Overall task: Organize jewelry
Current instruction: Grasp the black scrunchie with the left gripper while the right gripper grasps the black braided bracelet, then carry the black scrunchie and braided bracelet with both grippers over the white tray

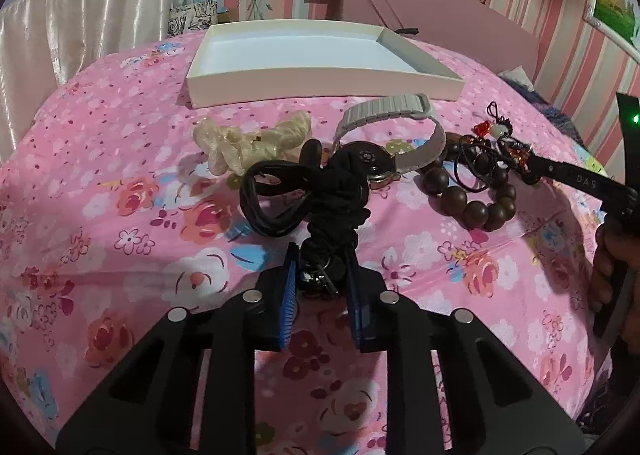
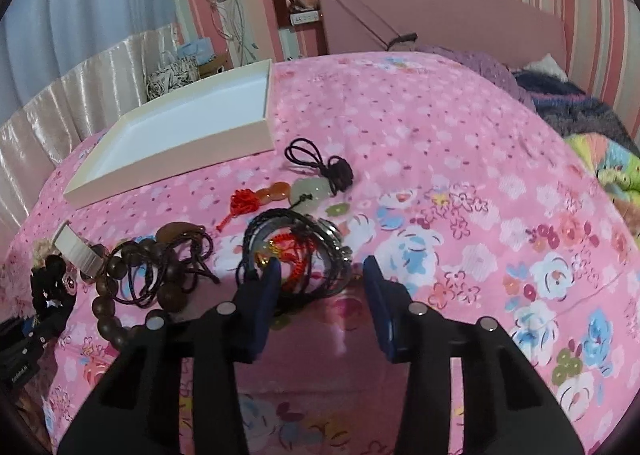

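Jewelry all lies on the bedspread (image 1: pixel 120 159); white tray (image 1: pixel 320 85) at twelve o'clock holds nothing. Left gripper (image 1: pixel 320 275) pinches the black scrunchie (image 1: pixel 334 191); right gripper (image 2: pixel 320 279) is spread around black bangles (image 2: pixel 296 255).

Your work surface is a bed with a pink floral sheet (image 1: pixel 120 215). Far centre: shallow white tray (image 1: pixel 320 85). Nearer, left to right: cream scrunchie (image 1: pixel 248 143), black scrunchie (image 1: pixel 336 191), grey-strapped watch (image 1: pixel 384 127), brown bead bracelet (image 1: pixel 468 203).
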A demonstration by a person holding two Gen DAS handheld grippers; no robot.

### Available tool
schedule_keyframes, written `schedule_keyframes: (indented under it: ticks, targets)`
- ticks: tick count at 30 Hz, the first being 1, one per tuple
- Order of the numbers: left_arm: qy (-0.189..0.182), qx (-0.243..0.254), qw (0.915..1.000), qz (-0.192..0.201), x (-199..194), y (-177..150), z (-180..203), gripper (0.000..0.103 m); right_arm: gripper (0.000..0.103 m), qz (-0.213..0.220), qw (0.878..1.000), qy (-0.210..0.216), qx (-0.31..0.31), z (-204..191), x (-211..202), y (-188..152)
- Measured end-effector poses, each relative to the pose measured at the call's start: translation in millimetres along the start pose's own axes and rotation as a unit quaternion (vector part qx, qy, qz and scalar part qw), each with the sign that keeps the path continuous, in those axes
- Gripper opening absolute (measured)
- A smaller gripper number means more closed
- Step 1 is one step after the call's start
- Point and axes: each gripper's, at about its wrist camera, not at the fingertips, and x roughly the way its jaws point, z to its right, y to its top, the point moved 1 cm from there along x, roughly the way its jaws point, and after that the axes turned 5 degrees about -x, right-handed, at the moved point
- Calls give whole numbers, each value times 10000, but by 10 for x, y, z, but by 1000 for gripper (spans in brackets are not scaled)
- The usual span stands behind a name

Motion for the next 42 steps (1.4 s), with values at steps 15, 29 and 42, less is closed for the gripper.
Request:
schedule_keyframes:
  ticks: [15, 29, 42]
  targets:
    - [-269, -72, 9986, 454, -311, -2, -109, 18, 11, 374, 9991, 213, -33, 41, -296, -29]
    - [-497, -92, 9935, 1024, -847, 44, -178, 18, 11, 1031, 9937, 412, -177, -59, -703, 135]
    - [-574, -46, 9866, 1526, -1175, 397, -350, 18, 11, 1538, 9866, 496, -236, -108, -969, 380]
